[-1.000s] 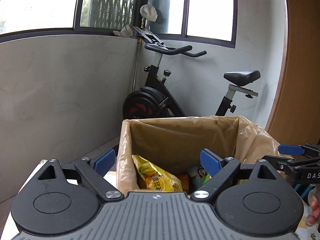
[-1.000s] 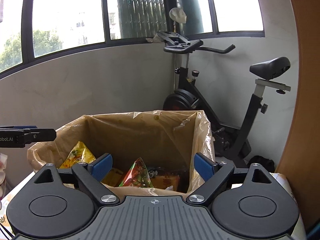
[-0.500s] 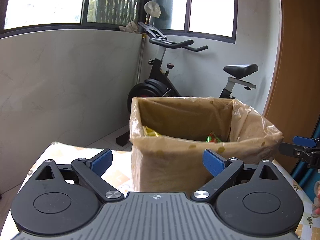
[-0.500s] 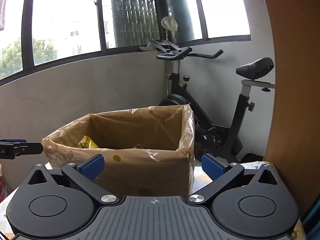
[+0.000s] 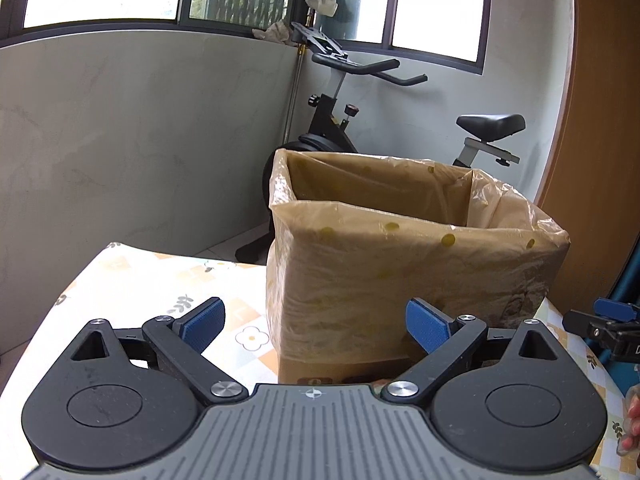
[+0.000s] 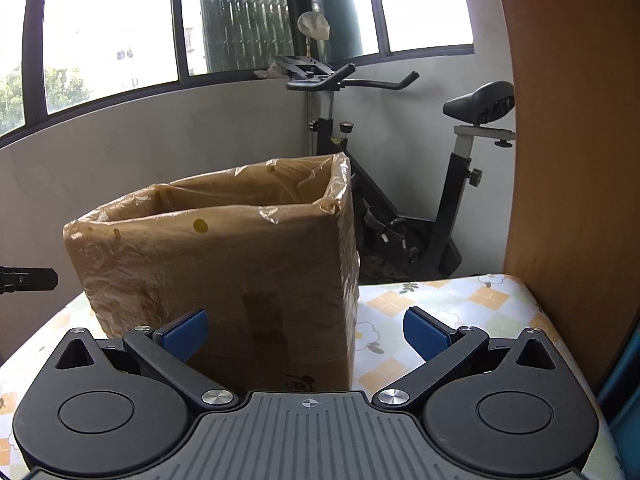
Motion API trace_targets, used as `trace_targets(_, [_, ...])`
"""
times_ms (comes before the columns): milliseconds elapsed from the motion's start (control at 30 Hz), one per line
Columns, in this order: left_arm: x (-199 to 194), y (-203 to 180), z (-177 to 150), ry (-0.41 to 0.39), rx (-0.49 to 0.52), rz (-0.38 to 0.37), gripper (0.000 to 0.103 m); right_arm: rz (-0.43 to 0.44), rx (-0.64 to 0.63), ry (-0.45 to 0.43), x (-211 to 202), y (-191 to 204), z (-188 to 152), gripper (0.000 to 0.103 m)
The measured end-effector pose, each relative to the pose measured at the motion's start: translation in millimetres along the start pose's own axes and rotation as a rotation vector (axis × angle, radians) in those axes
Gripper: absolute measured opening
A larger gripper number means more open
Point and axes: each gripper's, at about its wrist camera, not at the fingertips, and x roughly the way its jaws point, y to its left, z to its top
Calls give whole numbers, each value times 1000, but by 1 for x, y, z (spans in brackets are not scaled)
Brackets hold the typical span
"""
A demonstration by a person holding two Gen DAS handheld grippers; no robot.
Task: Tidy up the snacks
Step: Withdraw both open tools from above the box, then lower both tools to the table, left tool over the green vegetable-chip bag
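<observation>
A cardboard box (image 5: 400, 280) lined with a brown plastic bag stands on the flower-patterned tablecloth (image 5: 132, 288). Its inside is hidden from both views, so no snacks show. My left gripper (image 5: 316, 324) is open and empty, a little in front of the box's near wall. My right gripper (image 6: 306, 332) is open too, nothing between its blue pads, before the same box (image 6: 224, 280) at its right corner. The right gripper's tip (image 5: 612, 312) shows at the left view's right edge, and the left gripper's tip (image 6: 28, 279) at the right view's left edge.
An exercise bike (image 6: 400, 184) stands on the floor behind the table against the grey wall under the windows. A wooden panel (image 6: 572, 160) rises at the right. The tablecloth (image 6: 460, 308) runs on right of the box. A person's fingertips (image 5: 632, 420) show at the lower right.
Both grippers have drawn back and sunk from above the box's opening to in front of it. The snack packets seen inside a second ago are hidden behind the box wall now.
</observation>
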Motion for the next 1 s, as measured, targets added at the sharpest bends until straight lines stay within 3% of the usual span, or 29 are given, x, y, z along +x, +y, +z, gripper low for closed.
trace_targets(1000, [8,-24,-28,20,15,-52,98,-25,39,94,18,1,-50,103])
